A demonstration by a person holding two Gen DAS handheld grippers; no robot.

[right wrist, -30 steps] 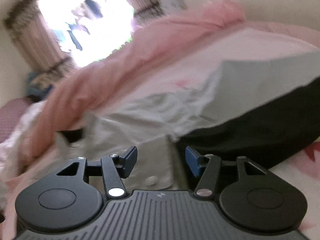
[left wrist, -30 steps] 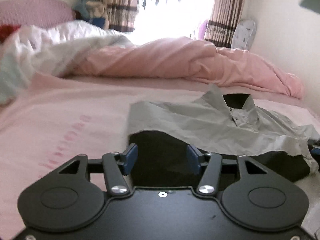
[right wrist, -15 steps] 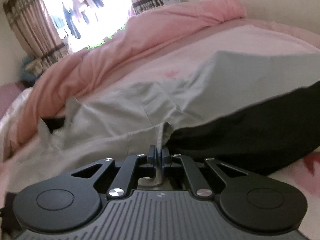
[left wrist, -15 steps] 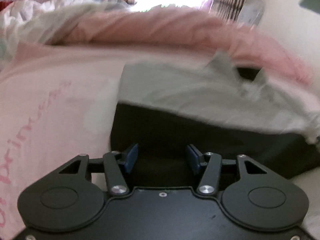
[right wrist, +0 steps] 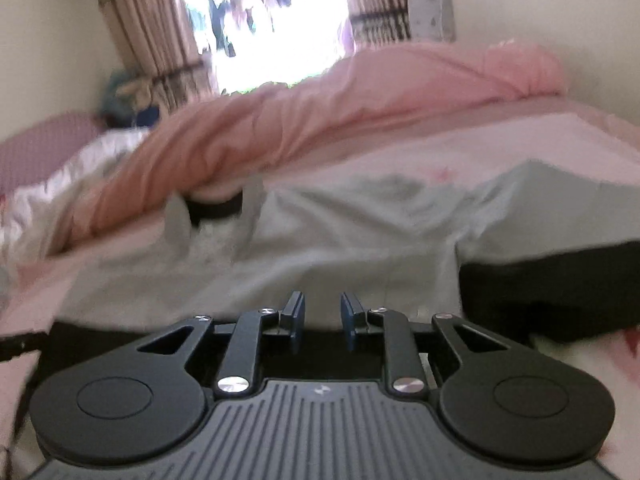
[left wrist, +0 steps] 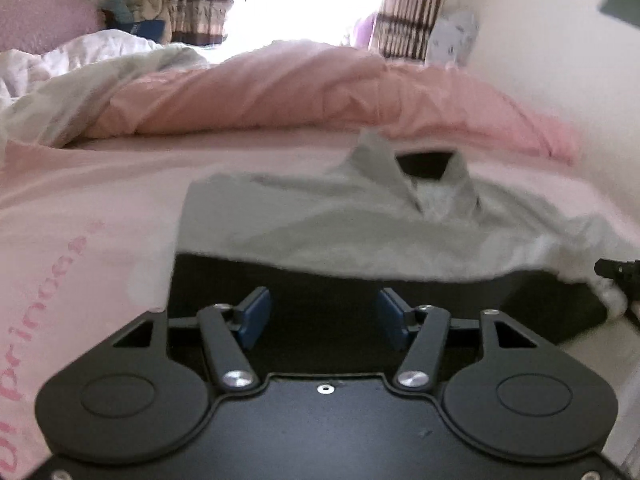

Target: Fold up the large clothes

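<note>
A grey collared shirt with a black lower part (left wrist: 340, 224) lies flat on the pink bed sheet (left wrist: 80, 216), collar away from me. My left gripper (left wrist: 322, 312) is open over the black lower left part of the shirt, with nothing between its jaws. In the right wrist view the same shirt (right wrist: 360, 232) fills the middle. My right gripper (right wrist: 322, 316) is partly open over the grey cloth at the shirt's front, and its jaws hold nothing. The tip of the right gripper shows at the right edge of the left wrist view (left wrist: 618, 270).
A rumpled pink duvet (left wrist: 300, 92) lies across the bed behind the shirt, with white bedding (left wrist: 60, 76) at the left. A bright window with striped curtains (left wrist: 192, 0) is at the back. A wall (left wrist: 540, 40) runs along the right.
My right gripper shut on the shirt's front edge half a second ago and has now opened partway, and its view has swung. My left gripper stayed open and moved over the black part.
</note>
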